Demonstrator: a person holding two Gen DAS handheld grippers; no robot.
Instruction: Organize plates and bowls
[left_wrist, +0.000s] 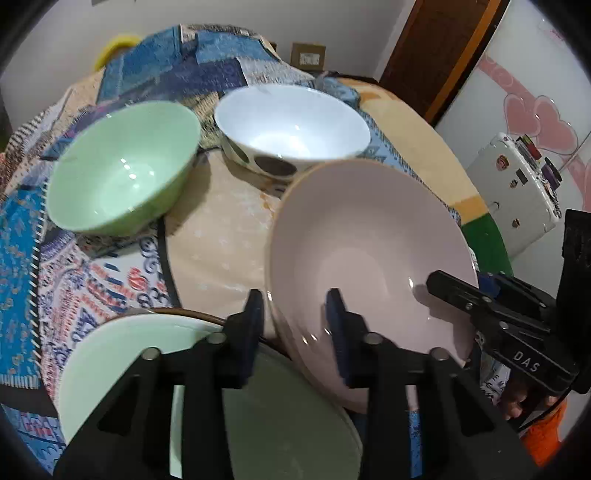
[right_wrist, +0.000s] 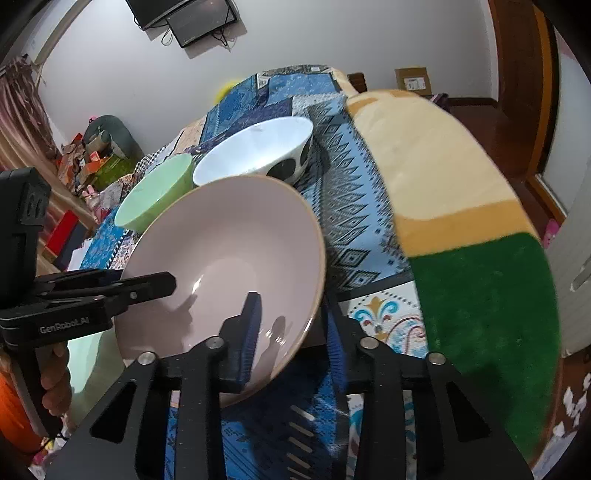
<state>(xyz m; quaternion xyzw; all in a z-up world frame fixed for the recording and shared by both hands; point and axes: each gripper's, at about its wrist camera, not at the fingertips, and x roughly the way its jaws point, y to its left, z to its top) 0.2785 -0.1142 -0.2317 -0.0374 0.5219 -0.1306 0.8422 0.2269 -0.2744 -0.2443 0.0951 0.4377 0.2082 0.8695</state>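
**Operator:** I take the pink bowl (left_wrist: 369, 258) as my landmark. It is tilted, raised on its edge, and both claws meet at it. My left gripper (left_wrist: 295, 325) has its fingers spread with the near-left rim of the pink bowl between them; one blue pad (left_wrist: 255, 325) sits outside the wall, the other inside. There is a gap at the pads, so I call it open around the rim, not clamped.

**Observer:** And the right one?

**Operator:** My right gripper (right_wrist: 291, 332) straddles the pink bowl's (right_wrist: 221, 266) opposite rim, one finger inside the bowl and one outside. The fingers stand apart, and I cannot tell from either camera whether the pads press the wall.

**Observer:** What lies around the bowl?

**Operator:** Just beside it, under its lower edge on the left, is a pale green plate (left_wrist: 147, 362); the bowl's edge seems to rest on or against the plate. Beyond the pink bowl, farther from me, stands a white bowl with dark spots (left_wrist: 291, 129), upright. To the left of that one, also beyond the pink bowl, is a green bowl (left_wrist: 122, 170), upright too. The two far bowls sit near each other but apart. All of it rests on a patterned blue cloth (left_wrist: 74, 273) and a cream blanket (left_wrist: 221, 229) behind the pink bowl.
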